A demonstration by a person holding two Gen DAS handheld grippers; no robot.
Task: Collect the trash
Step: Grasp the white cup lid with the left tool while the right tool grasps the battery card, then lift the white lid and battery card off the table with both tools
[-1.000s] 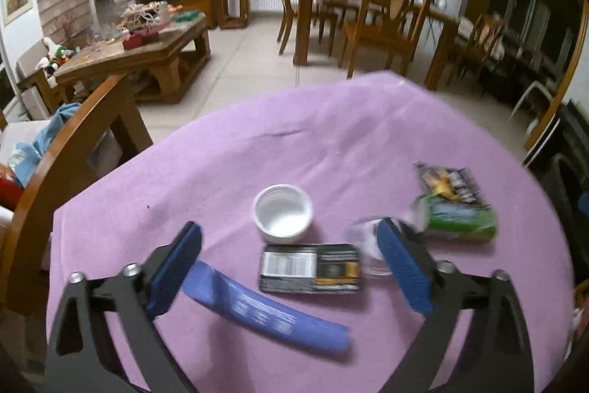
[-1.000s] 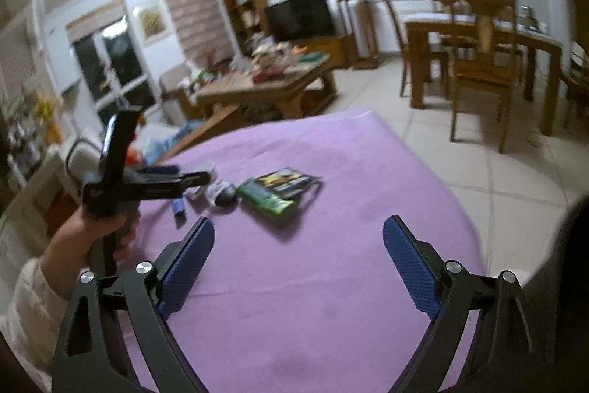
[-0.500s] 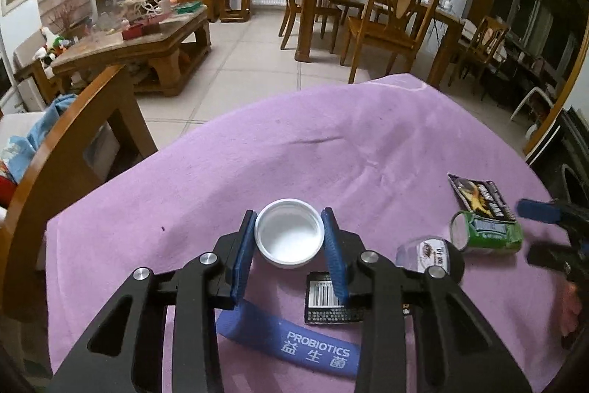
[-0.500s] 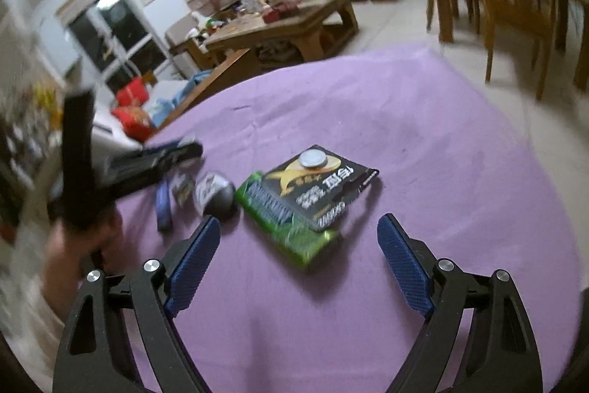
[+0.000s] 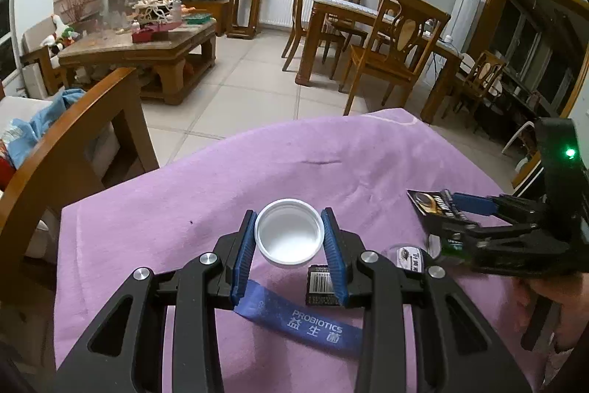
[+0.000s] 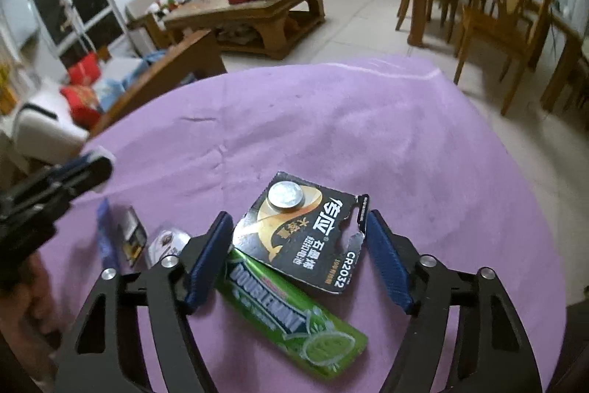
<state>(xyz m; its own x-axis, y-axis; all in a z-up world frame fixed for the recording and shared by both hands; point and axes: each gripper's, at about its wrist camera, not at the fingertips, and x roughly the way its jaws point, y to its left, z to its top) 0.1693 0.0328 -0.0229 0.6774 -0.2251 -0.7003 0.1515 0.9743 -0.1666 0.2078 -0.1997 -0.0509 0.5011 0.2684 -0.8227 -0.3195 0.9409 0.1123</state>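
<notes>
My left gripper (image 5: 289,238) is shut on a white round lid (image 5: 289,235), both blue pads against its rim, just over the purple tablecloth (image 5: 221,194). Below it lie a blue probiotics sachet (image 5: 305,323) and a small black barcode packet (image 5: 319,288). My right gripper (image 6: 300,256) is open, its jaws on either side of a black button-battery card (image 6: 313,245) that overlaps a green Doublemint gum pack (image 6: 294,323). A small clear wrapper (image 6: 165,242) lies to its left. The right gripper also shows in the left wrist view (image 5: 475,205).
A wooden chair back (image 5: 73,142) stands at the table's left edge. Beyond the table are a coffee table (image 5: 147,43), a dining table with chairs (image 5: 386,35) and tiled floor. The cloth's far edge (image 6: 368,69) drops off ahead.
My left gripper closed on the white lid and stays shut on it. My right gripper moved down and forward to the battery card and gum pack, jaws narrowing around the card.
</notes>
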